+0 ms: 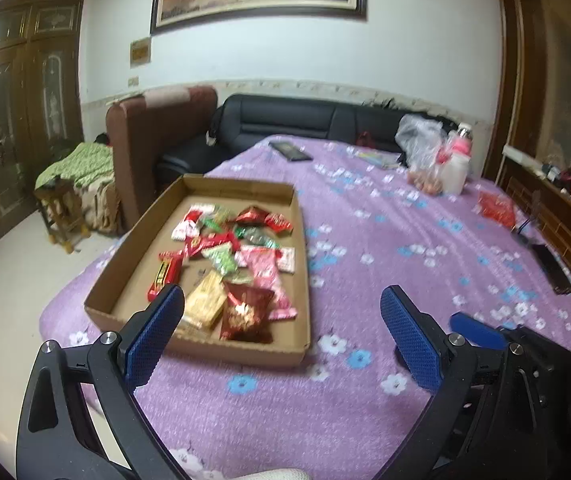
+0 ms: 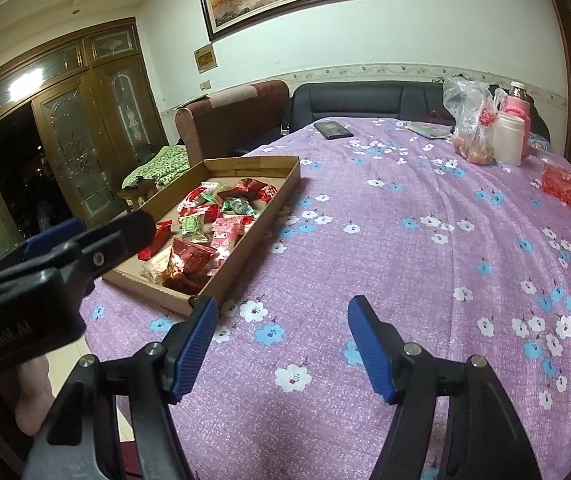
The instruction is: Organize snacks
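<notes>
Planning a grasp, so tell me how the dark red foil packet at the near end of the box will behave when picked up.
The dark red foil packet looks puffy and crinkled, so probably light and yielding. Its glossy film may slip between pads. It overlaps the gold packet, which may shift.

snack packets (image 1: 229, 256) lie in a cardboard tray (image 1: 125, 276) on the table's (image 1: 365, 420) left; bottles (image 1: 455, 160) stand far right.

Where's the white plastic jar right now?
The white plastic jar stands at the far right of the purple tablecloth in the right wrist view, between a clear plastic bag and a pink bottle.
</notes>
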Tool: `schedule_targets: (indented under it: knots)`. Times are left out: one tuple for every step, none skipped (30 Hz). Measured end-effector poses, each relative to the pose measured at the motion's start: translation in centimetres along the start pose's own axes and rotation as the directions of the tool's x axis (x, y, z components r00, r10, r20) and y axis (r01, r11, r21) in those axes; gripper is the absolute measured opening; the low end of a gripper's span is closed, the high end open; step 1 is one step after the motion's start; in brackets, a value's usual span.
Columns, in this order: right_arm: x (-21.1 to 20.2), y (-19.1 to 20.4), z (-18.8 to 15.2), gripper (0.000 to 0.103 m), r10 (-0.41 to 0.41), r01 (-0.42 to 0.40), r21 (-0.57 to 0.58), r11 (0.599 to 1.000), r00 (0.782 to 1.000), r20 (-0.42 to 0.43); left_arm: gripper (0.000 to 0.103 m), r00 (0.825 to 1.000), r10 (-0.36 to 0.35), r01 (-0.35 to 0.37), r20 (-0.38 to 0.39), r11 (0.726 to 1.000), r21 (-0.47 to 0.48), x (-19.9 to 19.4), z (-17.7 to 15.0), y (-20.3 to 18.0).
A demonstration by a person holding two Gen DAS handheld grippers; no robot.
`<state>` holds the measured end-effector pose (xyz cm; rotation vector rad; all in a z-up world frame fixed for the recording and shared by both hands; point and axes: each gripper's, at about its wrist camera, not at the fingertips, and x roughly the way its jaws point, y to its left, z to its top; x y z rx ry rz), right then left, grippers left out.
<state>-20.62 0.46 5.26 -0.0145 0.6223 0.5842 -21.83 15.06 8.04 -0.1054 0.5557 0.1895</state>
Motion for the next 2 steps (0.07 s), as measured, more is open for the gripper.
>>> schedule_targets:
  knots:
    - [0.02, -0.16, 0.00, 0.070, -0.002, 0.002, 0.006, 1.000, 1.000, -0.003, 0.099, 1.000, 0.001, -0.001, -0.013, 1.000, 0.002, 0.24, -0.05, -0.22]
    - [0.01, -0.31, -0.03, 0.070, -0.004, 0.004, 0.010, 1.000, 1.000, -0.005, 0.099, 1.000, -0.004, 0.004, -0.028, 1.000, 0.004, 0.43, -0.10, -0.37]
